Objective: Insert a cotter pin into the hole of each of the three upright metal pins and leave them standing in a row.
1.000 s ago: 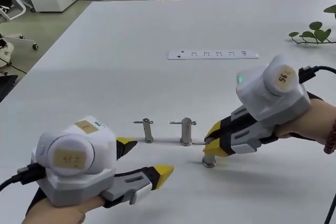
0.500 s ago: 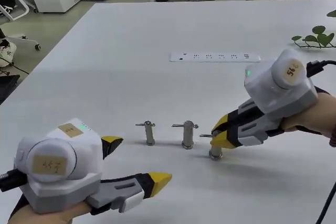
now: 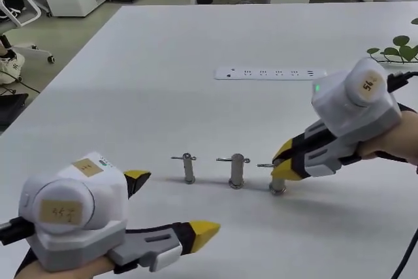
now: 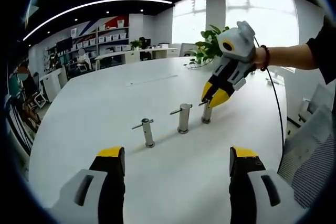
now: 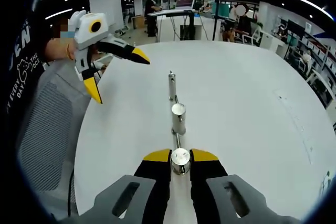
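Starting at the near left of the white table, the left gripper hovers above the surface. Its yellow-tipped jaws are spread wide with nothing between them, and its own view looks through that gap at the whole row.

Further in stands the left metal pin, upright, with a cotter pin through its head, poking out to the left. In the left gripper view it is the nearest of the three.

Just to the right is the middle metal pin, also upright. Its cotter pin is through the hole too, and it sits mid-row in the left gripper view.

Next comes the right metal pin, standing in line with the other two. The third cotter pin juts from its top toward the middle one.

The right gripper reaches in from the right, and its jaws are pinched in on either side of this pin's head. Its own view shows it plainly, with the round cap squeezed between the two yellow tips and the other two pins lined up beyond. I cannot tell whether the tips also touch the cotter pin.

On the far side of the table lies a white power strip. At the far right edge are the leaves of a plant.
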A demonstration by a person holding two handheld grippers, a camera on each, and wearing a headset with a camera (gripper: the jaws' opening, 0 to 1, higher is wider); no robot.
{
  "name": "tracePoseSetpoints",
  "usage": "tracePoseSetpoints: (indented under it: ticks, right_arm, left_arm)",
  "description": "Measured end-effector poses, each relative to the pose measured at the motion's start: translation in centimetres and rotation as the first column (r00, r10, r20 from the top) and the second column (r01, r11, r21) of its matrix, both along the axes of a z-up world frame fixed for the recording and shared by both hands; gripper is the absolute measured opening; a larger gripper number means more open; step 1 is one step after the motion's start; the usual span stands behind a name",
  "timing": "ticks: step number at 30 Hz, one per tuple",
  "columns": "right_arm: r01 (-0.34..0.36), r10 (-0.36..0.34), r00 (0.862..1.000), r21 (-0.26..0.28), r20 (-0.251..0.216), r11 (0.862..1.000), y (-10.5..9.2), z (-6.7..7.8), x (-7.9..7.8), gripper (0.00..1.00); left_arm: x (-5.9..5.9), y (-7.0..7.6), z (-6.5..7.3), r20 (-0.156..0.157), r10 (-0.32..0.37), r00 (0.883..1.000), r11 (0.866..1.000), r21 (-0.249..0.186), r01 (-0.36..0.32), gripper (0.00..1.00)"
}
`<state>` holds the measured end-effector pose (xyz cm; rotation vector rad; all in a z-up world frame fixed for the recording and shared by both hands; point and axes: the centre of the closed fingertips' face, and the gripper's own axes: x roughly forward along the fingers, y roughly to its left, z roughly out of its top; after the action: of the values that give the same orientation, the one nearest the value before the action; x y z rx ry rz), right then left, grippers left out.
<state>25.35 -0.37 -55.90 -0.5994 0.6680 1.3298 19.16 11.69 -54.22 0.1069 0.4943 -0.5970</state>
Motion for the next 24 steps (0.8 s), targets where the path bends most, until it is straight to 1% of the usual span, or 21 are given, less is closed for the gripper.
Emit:
tracePoseSetpoints:
  ticks: [4, 8, 12, 18, 24]
  right_arm:
    - [-0.004, 0.004, 1.0, -0.008, 0.002, 1.0, -0.1, -0.1, 0.3, 0.08]
    - [-0.001, 0.001, 1.0, -0.011, 0.002, 1.0, -0.2, -0.2, 0.5, 0.08]
    - [-0.003, 0.003, 1.0, -0.009, -0.002, 1.0, -0.3, -0.2, 0.7, 0.08]
    - [-0.031, 0.031, 1.0, -0.008, -0.003, 0.999, -0.5, -0.2, 0.9, 0.08]
    - [-0.039, 0.039, 0.999, 0.002, -0.022, 0.999, -0.7, -0.3, 1.1, 0.08]
  left_arm:
    - [0.0, 0.1, -0.1, -0.005, 0.001, 1.0, 1.0, 0.004, -0.001, 0.84]
    - [0.2, 0.2, -0.2, -0.011, 0.005, 1.0, 1.0, -0.002, -0.005, 0.84]
    - [0.2, 0.2, -0.3, -0.015, 0.003, 1.0, 1.0, 0.009, -0.003, 0.84]
    - [0.1, 0.1, -0.2, -0.014, -0.001, 1.0, 1.0, 0.006, 0.001, 0.86]
    - [0.1, 0.1, -0.2, -0.012, 0.0, 1.0, 1.0, 0.005, 0.0, 0.87]
